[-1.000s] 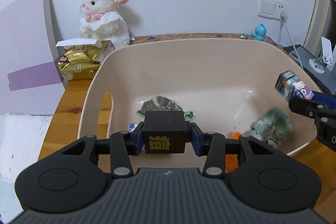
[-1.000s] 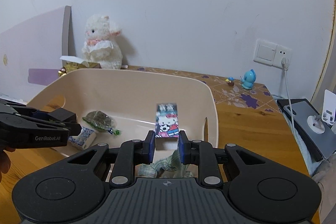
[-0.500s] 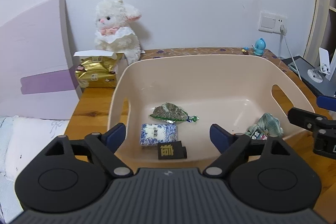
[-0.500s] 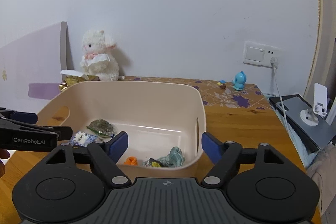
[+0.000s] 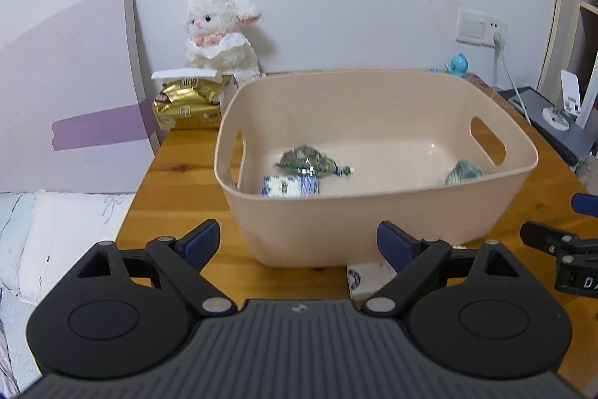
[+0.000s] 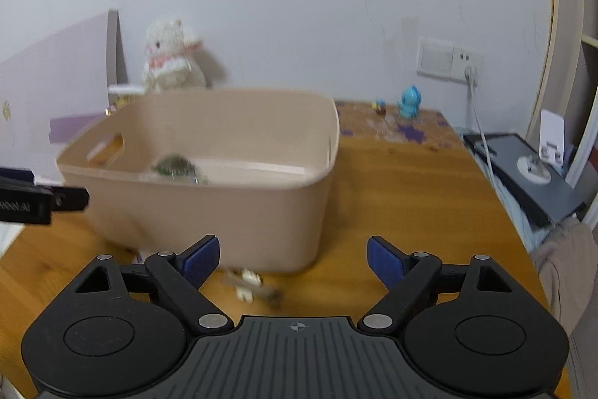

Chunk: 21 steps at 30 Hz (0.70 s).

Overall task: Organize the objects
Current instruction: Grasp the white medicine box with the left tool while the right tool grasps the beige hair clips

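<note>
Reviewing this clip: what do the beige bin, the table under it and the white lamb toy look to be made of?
The beige bin with handle cut-outs: probably moulded plastic, matte, with smooth thin walls and a rounded rim. The orange-brown table: wood or wood veneer, lightly glossy, with visible grain and knots. The white lamb toy: plush fabric, fuzzy pile, with what looks like a lace collar.

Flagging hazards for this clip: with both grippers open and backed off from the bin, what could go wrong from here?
1. The white packet lies tight against the beige bin wall; the left gripper may shove the bin while reaching for it.
2. The small toy below the right gripper looks blurred, so a grasp may miss.
3. The grippers are close together and could collide.
</note>
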Tool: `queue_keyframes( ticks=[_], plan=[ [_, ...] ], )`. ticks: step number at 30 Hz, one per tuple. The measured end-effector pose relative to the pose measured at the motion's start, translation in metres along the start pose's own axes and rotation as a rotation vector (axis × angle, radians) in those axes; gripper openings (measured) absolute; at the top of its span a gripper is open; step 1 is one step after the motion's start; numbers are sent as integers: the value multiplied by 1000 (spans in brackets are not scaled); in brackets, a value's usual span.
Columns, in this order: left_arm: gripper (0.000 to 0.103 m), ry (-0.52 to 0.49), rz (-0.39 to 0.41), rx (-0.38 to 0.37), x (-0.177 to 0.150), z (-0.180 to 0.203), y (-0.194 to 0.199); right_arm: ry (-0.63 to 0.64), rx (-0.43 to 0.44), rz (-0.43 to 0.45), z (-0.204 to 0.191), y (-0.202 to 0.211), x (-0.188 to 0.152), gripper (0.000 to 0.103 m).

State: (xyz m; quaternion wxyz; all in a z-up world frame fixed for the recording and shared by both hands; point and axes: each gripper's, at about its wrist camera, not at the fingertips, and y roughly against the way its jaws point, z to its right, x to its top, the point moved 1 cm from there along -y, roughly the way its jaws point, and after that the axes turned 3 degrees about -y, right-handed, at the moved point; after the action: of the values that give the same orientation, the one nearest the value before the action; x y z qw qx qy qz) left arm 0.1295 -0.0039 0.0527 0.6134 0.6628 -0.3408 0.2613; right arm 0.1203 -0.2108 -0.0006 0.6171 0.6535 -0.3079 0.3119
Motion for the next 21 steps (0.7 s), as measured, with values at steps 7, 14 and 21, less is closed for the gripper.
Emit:
queue_keyframes(
  ticks=[7,14,21],
  plan=[
    [92,-11,-71,-17,-18,13,-20,1,-27,-101,9,-33,-24,87],
    [92,-18,-149,-25,-31,22,-50,7,-24,-149,9,-64,-32,86],
    [92,-14,-196,-40,-33,24,-74,8,-41,-146,11,-83,-26,85]
  ],
)
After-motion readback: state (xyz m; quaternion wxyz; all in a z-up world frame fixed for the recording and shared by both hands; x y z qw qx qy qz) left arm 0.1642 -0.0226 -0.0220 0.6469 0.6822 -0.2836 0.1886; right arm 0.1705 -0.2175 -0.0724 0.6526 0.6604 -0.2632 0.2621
